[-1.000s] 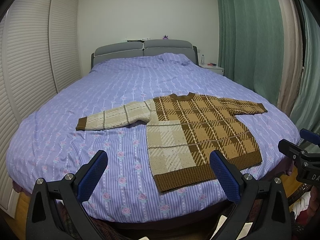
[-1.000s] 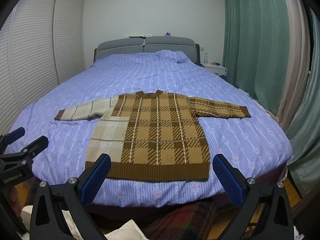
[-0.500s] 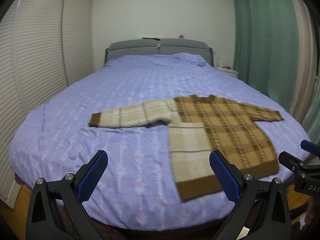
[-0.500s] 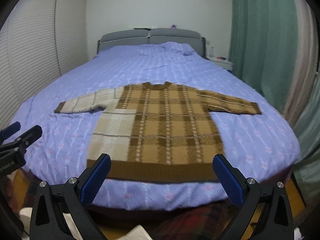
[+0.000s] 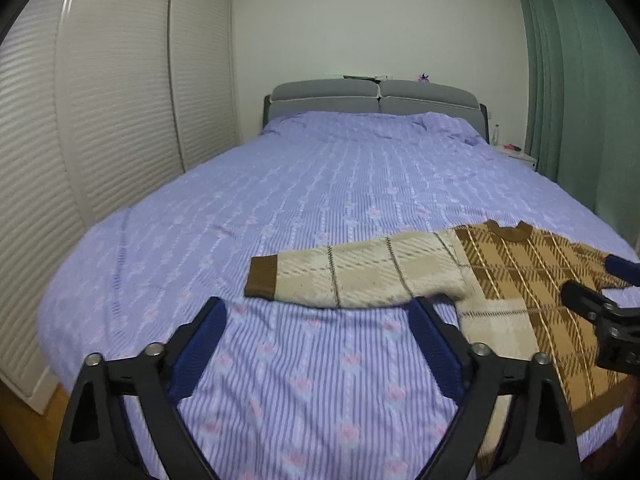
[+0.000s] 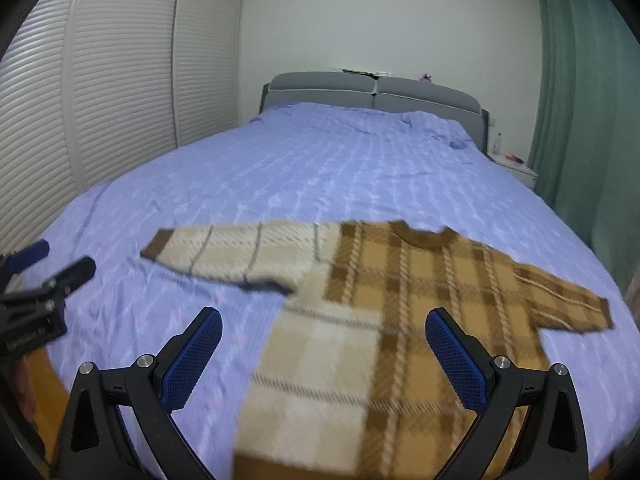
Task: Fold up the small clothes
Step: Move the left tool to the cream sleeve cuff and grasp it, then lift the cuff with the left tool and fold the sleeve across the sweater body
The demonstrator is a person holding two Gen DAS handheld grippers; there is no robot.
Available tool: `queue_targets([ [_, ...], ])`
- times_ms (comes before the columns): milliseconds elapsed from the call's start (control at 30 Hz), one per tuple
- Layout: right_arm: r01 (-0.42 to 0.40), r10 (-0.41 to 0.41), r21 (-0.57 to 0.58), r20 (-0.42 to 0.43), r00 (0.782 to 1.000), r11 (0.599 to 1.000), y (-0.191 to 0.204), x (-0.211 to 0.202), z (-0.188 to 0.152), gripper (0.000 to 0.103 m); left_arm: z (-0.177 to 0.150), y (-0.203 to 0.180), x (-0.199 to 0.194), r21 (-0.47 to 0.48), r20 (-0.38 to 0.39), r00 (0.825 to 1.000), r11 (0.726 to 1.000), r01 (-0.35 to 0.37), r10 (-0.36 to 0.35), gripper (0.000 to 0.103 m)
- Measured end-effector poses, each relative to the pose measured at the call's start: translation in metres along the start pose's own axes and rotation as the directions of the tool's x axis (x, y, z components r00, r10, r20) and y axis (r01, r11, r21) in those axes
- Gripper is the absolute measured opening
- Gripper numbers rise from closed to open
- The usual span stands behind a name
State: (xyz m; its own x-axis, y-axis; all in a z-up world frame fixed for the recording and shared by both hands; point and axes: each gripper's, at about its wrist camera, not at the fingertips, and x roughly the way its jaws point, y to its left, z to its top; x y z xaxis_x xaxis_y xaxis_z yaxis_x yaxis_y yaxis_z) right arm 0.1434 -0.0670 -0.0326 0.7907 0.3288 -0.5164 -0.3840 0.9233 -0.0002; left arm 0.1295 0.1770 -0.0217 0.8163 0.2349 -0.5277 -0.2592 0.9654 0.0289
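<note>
Both the left gripper and right gripper gape wide and empty near the bed's foot edge, so a shallow pinch risks snagging the striped sheet beneath the plaid sweater's cream sleeve.

Lilac-covered bed, louvred wardrobe, green curtains.

Sweater: one knitted pullover, plaid in tan and dark brown with cream lines; one sleeve and the adjoining lower front panel are cream. Dark brown ribbed collar, cuffs and hem. Lies flat and unfolded, front up, on the bed's near end, collar toward 12 o'clock, hem toward 6. Cream sleeve extends toward 9 o'clock, brown sleeve toward 3.
</note>
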Motion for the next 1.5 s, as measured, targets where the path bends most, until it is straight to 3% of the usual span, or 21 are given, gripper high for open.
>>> queue_targets([
  [167, 0.001, -0.001, 0.000, -0.045, 0.999, 1.000, 0.027, 0.062, 0.029, 0.103, 0.004, 0.029, 0.063, -0.097, -0.084, 0.994, 0.993, 0.069, -0.077, 0.063],
  [233, -0.013, 0.012, -0.002, -0.052, 0.999, 1.000, 0.038, 0.081, 0.034, 0.103, 0.001, 0.043, 0.093, -0.158, -0.144, 0.982, 0.983, 0.098, -0.121, 0.056],
  [433, -0.032, 0.030, -0.016, -0.127, 0.991, 0.999, 0.067, 0.137, 0.037, 0.103, -0.016, 0.074, 0.150, -0.324, -0.220, 0.954, 0.938, 0.124, -0.202, 0.036],
  [867, -0.018, 0.015, -0.012, -0.220, 0.975, 1.000, 0.089, 0.192, 0.026, 0.103, -0.041, 0.103, 0.217, -0.500, -0.244, 0.923, 0.855, 0.142, -0.296, 0.035],
  [1100, 0.001, 0.006, 0.027, -0.244, 0.970, 1.000, 0.081, 0.197, 0.022, 0.103, -0.042, 0.109, 0.235, -0.559, -0.200, 0.922, 0.812, 0.169, -0.330, 0.040],
  [1200, 0.017, -0.008, 0.035, -0.244, 0.970, 0.999, 0.076, 0.194, 0.021, 0.103, -0.036, 0.107, 0.239, -0.551, -0.208, 0.929, 0.821, 0.147, -0.306, 0.036],
  [1267, 0.030, -0.019, 0.042, -0.242, 0.970, 0.999, 0.070, 0.190, 0.020, 0.103, -0.030, 0.102, 0.237, -0.515, -0.217, 0.936, 0.847, 0.132, -0.278, 0.019],
  [1333, 0.043, -0.030, 0.048, -0.240, 0.970, 0.998, 0.062, 0.184, 0.019, 0.103, -0.020, 0.098, 0.230, -0.473, -0.212, 0.943, 0.871, 0.132, -0.258, 0.013],
  [1500, 0.072, -0.051, 0.088, -0.225, 0.973, 0.993, 0.030, 0.164, 0.020, 0.103, 0.026, 0.075, 0.189, -0.333, -0.119, 0.968, 0.928, 0.169, -0.219, 0.012],
])
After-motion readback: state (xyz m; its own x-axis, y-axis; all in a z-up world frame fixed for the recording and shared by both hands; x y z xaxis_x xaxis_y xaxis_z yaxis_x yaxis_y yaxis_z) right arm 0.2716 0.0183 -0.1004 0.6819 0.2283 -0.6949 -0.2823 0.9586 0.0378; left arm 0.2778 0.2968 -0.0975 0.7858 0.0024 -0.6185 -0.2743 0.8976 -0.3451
